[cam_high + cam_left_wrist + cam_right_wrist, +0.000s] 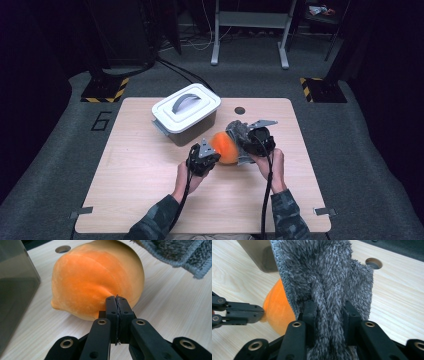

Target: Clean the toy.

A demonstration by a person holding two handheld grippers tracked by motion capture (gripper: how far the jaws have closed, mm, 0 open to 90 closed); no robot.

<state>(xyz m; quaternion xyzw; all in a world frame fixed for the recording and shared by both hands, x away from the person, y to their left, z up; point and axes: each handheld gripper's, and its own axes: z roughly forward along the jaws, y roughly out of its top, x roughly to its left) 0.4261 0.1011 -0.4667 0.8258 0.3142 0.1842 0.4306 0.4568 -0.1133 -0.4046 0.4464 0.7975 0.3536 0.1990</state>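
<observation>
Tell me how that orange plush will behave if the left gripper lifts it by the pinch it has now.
The orange plush probably sags from the pinch: the left gripper holds only a small fold of velvety skin. It looks soft and likely light. Its rounded shape suggests it could roll on the table if released.

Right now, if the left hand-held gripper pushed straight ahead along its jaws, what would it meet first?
The orange plush. The left hand-held gripper has its jaws shut, seemingly pinching the plush's skin already, so going on would press into it. The grey cloth lies beyond, to the right.
</observation>
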